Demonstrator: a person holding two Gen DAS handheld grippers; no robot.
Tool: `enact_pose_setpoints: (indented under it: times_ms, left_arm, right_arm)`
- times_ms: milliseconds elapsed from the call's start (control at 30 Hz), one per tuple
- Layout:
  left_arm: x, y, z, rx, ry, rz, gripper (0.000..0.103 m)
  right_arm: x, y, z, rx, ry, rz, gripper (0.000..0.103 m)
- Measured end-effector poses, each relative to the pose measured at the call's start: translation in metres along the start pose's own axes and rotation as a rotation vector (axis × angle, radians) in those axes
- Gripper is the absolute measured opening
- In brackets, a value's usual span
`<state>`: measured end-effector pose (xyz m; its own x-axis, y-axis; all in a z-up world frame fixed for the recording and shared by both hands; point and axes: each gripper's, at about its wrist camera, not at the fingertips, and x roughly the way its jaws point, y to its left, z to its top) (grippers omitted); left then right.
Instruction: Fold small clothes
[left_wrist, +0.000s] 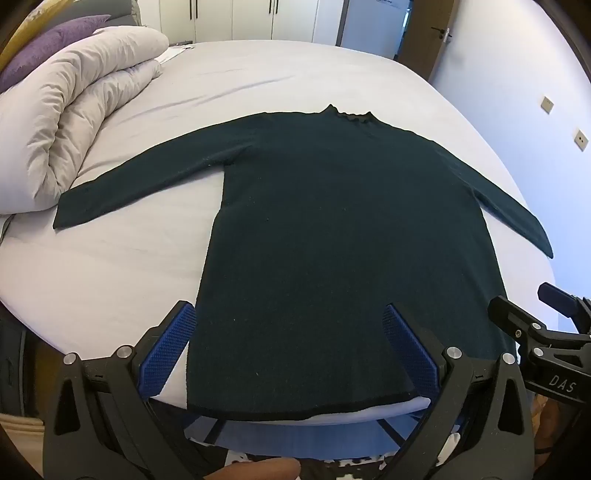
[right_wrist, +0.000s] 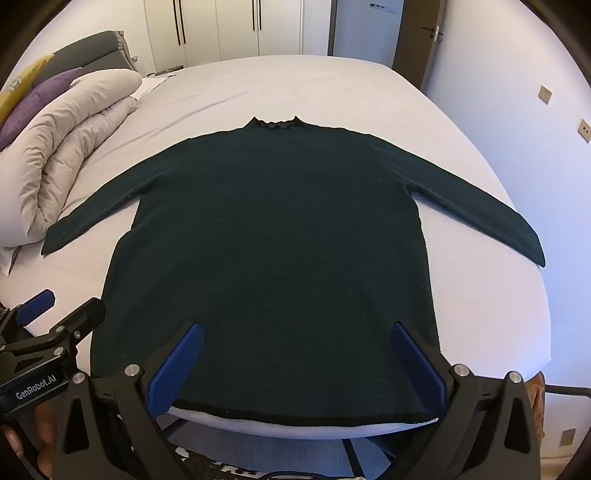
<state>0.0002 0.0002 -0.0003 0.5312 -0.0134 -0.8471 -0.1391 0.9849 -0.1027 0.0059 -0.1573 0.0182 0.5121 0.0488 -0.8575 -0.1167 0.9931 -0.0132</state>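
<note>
White wardrobes (right_wrist: 221, 29) behind pale bed (right_wrist: 258, 85)

Left wrist view: the right gripper (left_wrist: 554, 314) is cut off by the right edge, so only part of its black frame and one blue tip show. The purple pillow (left_wrist: 55, 40) is partly hidden behind the rolled duvet (left_wrist: 74, 110) and cropped by the lens border. A hand (left_wrist: 258, 470) at the bottom edge is cropped and blurred.

Right wrist view: the left gripper (right_wrist: 48, 314) is cut off at the left edge. The sweater (right_wrist: 273, 258) covers the bed (right_wrist: 295, 85) beneath it. Papers (right_wrist: 159, 75) beyond the duvet are too small to identify. The patterned floor (right_wrist: 207, 458) below the bed edge is largely screened by the gripper frame.
</note>
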Motion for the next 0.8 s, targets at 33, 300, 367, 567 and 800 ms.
enact_pose_setpoints:
  times_ms: [33,300,367,567,800]
  left_arm:
    - [-0.0001,0.0001,0.0000,-0.001,-0.001,-0.001,0.103]
    - [0.0027,-0.0015,-0.0025,0.002,-0.004,0.002,0.103]
    - [0.0035,-0.0021,-0.0034,0.002,-0.005,0.002,0.103]
    - [0.0028,0.0015,-0.0029,0.002,-0.004,0.004,0.103]
    - [0.0027,-0.0019,-0.0021,0.002,-0.004,0.006,0.103]
  right_arm:
    - [0.0001,0.0000,0.0000,0.000,0.000,-0.001,0.103]
    - [0.0007,-0.0005,-0.0001,0.001,-0.002,-0.002,0.103]
    - [0.0003,0.0007,-0.0002,0.002,-0.002,0.000,0.103]
    - [-0.0002,0.0001,-0.0014,0.001,-0.002,0.001,0.103]
    - [0.0002,0.0000,-0.0023,0.002,-0.002,0.002,0.103]
